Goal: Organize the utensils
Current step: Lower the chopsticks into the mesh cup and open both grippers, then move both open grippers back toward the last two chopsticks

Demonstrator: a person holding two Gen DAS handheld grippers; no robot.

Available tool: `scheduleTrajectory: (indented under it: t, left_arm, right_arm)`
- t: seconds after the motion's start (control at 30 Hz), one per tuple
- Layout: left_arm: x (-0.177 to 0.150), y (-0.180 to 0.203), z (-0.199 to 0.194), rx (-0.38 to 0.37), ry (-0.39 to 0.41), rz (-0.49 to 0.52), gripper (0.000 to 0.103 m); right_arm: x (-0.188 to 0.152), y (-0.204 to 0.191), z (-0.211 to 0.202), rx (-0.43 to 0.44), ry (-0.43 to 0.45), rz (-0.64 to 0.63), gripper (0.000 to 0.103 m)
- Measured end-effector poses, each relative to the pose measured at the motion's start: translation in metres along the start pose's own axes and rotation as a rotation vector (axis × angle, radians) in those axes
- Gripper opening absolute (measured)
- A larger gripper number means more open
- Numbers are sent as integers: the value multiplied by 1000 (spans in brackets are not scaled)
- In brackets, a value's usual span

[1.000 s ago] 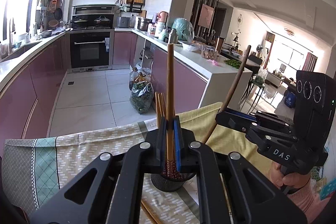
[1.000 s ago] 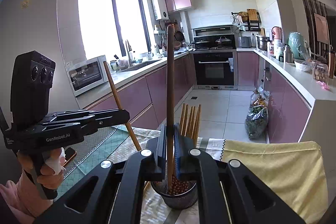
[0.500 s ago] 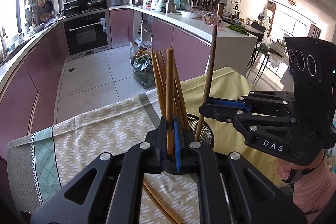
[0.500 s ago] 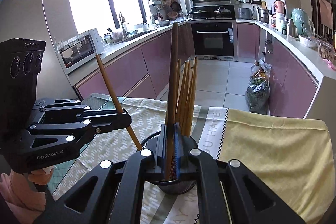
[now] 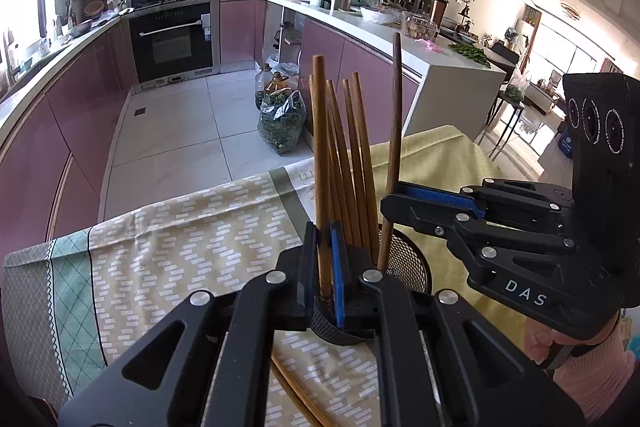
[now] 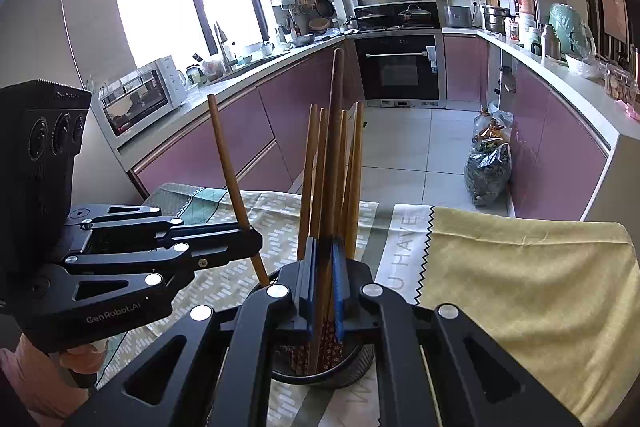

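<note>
A black mesh holder [image 5: 404,263] [image 6: 360,359] stands on the cloth-covered table and holds several wooden chopsticks [image 5: 356,163] [image 6: 352,179]. My left gripper [image 5: 325,267] is shut on one upright chopstick [image 5: 320,147], its lower end inside the holder. My right gripper [image 6: 323,283] is shut on a darker chopstick [image 6: 335,147], also lowered into the holder. Each gripper shows in the other's view: the right gripper [image 5: 390,203] on the right, the left gripper [image 6: 256,243] on the left, both just above the holder's rim.
Loose chopsticks [image 5: 296,395] lie on the patterned cloth [image 5: 180,247] in front of the holder. A yellow cloth [image 6: 520,275] covers the table's right part. Beyond the table edge are the kitchen floor, purple cabinets and a bag of greens [image 5: 282,123].
Both grippers have come down with their chopsticks, so the lower ends now sit deeper in the holder. The right chopstick has swung from tilted to nearly upright.
</note>
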State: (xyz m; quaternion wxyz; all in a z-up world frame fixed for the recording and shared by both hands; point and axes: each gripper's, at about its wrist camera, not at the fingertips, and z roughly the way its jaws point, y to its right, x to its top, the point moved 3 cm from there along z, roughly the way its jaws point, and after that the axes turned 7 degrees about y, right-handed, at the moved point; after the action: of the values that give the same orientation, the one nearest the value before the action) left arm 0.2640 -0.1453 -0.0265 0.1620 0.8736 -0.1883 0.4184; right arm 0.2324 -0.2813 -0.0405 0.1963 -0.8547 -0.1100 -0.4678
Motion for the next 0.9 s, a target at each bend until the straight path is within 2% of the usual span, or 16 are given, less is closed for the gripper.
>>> scheduleTrajectory:
  t: [0.13, 0.3, 0.37, 0.5, 0.53, 0.57, 0.63, 0.7, 0.77, 0.9]
  left_arm:
    - [-3, -4, 3, -3, 2, -19, 8]
    - [-11, -11, -7, 11, 38, -41, 15]
    - [-16, -12, -16, 23, 65, -49, 24]
    - [-28, -16, -38, 69, 128, -54, 30]
    - [-32, -17, -45, 77, 144, -52, 35]
    - [-36, -18, -52, 85, 158, -48, 44]
    - [-47, -21, -65, 109, 183, -46, 50]
    - [-60, -23, -72, 122, 184, -45, 52]
    - [-76, -26, -77, 142, 173, -43, 60]
    - [-110, -31, -76, 158, 109, -59, 60]
  right_arm:
    - [-2, 2, 1, 5, -4, 11, 9]
    - [-3, 1, -1, 10, -2, 17, 10]
    - [-4, -2, -4, 15, 3, 13, 12]
    - [-12, -11, -21, 46, 25, -12, 22]
    - [-15, -15, -26, 54, 30, -20, 23]
    - [-18, -20, -31, 64, 38, -30, 25]
    - [-25, -29, -39, 89, 45, -49, 32]
    - [-35, -39, -47, 110, 47, -76, 37]
    - [-44, -46, -51, 127, 37, -86, 41]
    - [-67, -53, -47, 141, -8, -81, 43]
